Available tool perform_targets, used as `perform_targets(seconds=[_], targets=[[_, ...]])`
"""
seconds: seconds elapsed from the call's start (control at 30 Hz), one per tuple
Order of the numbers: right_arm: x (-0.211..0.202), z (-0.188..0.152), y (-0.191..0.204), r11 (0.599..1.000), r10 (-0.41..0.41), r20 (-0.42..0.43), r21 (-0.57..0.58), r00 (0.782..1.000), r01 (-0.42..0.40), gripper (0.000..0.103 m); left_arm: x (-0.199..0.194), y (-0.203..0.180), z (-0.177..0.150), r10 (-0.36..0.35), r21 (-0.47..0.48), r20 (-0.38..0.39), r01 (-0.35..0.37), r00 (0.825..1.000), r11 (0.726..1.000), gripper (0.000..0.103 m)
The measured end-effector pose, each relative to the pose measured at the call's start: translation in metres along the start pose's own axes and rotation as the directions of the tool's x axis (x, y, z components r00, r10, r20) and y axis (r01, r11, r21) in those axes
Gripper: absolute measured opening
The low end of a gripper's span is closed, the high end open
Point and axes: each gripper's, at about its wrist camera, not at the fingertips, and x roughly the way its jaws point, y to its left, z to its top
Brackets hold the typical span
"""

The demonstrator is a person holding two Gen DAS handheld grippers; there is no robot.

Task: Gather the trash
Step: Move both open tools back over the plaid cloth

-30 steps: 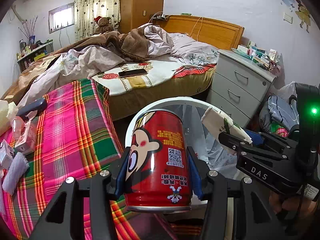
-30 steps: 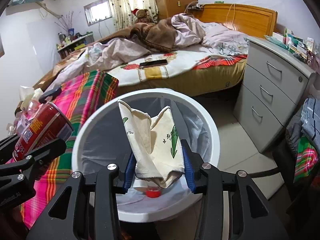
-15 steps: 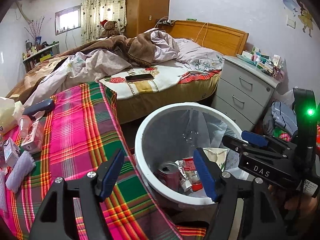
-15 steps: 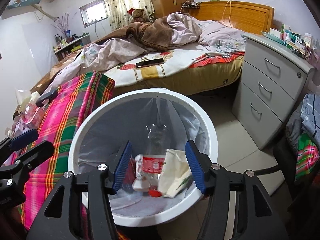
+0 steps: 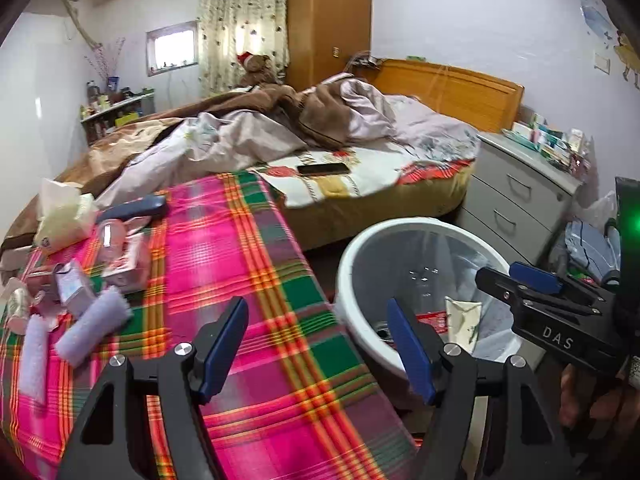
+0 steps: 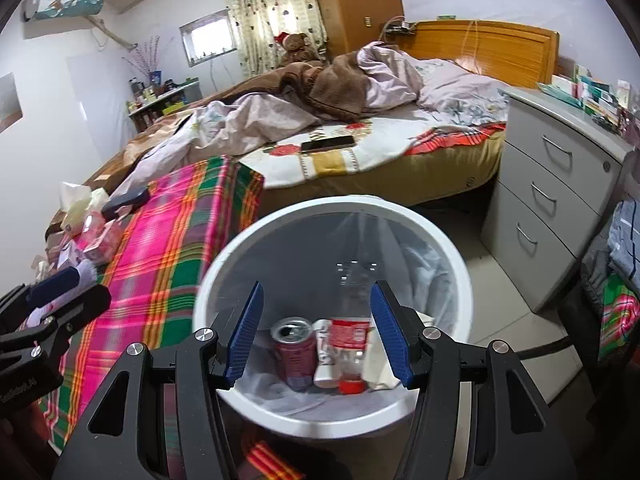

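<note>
A white trash bin (image 6: 448, 248) lined with a clear bag stands beside the plaid-covered table. Inside lie a red can (image 6: 294, 350), a clear plastic bottle with a red label (image 6: 352, 332) and a crumpled white wrapper (image 6: 384, 364). My right gripper (image 6: 320, 332) is open and empty above the bin. My left gripper (image 5: 318, 350) is open and empty over the plaid cloth (image 5: 248, 280), at the bin's left rim (image 5: 344, 280). Loose items remain at the table's left: a tissue pack (image 5: 60, 212), small boxes (image 5: 76, 288), white rolls (image 5: 94, 328) and a dark case (image 5: 134, 208).
A bed (image 5: 320, 152) with rumpled blankets and a phone (image 5: 323, 169) lies behind the table. A grey drawer unit (image 6: 560, 184) stands right of the bin. Clothes (image 6: 616, 280) are piled at the far right.
Both grippers opened: the red can and the white wrapper dropped into the bin. The left gripper has since swung left over the plaid cloth; the right gripper stays over the bin.
</note>
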Motion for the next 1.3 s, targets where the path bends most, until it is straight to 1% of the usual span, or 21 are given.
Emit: perform_targets(seconds=[0.07, 0.37, 0.47, 0.6, 0.67, 0.8, 1.0, 1.1, 1.23, 1.3], targets=[[-0.002, 0.0, 0.007, 1.0, 0.009, 0.008, -0.009, 1.0, -0.009, 0.058, -0.005, 0.01, -0.002, 0.002, -0.024, 0.006, -0.002, 1.0, 1.0, 0.073], [-0.005, 0.0, 0.046, 0.995, 0.08, 0.032, -0.053, 0.996, -0.078, 0.058, -0.028, 0.049, -0.013, 0.079, -0.07, 0.033, -0.076, 0.996, 0.995, 0.073], [-0.004, 0.0, 0.061, 0.992, 0.102, 0.034, -0.077, 0.994, -0.099, 0.057, -0.036, 0.064, -0.017, 0.116, -0.084, 0.041, -0.113, 0.992, 0.99, 0.073], [-0.002, 0.0, 0.083, 0.986, 0.136, 0.032, -0.104, 0.99, -0.132, 0.057, -0.043, 0.085, -0.021, 0.147, -0.117, 0.038, -0.142, 0.988, 0.983, 0.073], [-0.001, -0.001, 0.093, 0.982, 0.152, 0.029, -0.118, 0.988, -0.147, 0.057, -0.047, 0.094, -0.024, 0.176, -0.124, 0.04, -0.17, 0.984, 0.978, 0.073], [0.005, 0.0, 0.113, 0.974, 0.179, 0.015, -0.142, 0.984, -0.175, 0.057, -0.053, 0.116, -0.029, 0.21, -0.149, 0.034, -0.203, 0.977, 0.968, 0.073], [0.013, -0.001, 0.146, 0.957, 0.225, -0.015, -0.184, 0.974, -0.224, 0.057, -0.06, 0.157, -0.04, 0.231, -0.22, 0.011, -0.223, 0.973, 0.95, 0.073], [0.021, -0.001, 0.162, 0.951, 0.237, -0.035, -0.195, 0.971, -0.24, 0.057, -0.063, 0.18, -0.046, 0.275, -0.249, -0.009, -0.268, 0.961, 0.931, 0.073], [0.033, -0.001, 0.184, 0.94, 0.265, -0.066, -0.206, 0.962, -0.273, 0.057, -0.065, 0.209, -0.053, 0.311, -0.293, -0.034, -0.307, 0.95, 0.905, 0.073], [0.039, -0.002, 0.194, 0.938, 0.264, -0.09, -0.206, 0.96, -0.277, 0.057, -0.064, 0.222, -0.058, 0.325, -0.309, -0.051, -0.324, 0.944, 0.894, 0.073]])
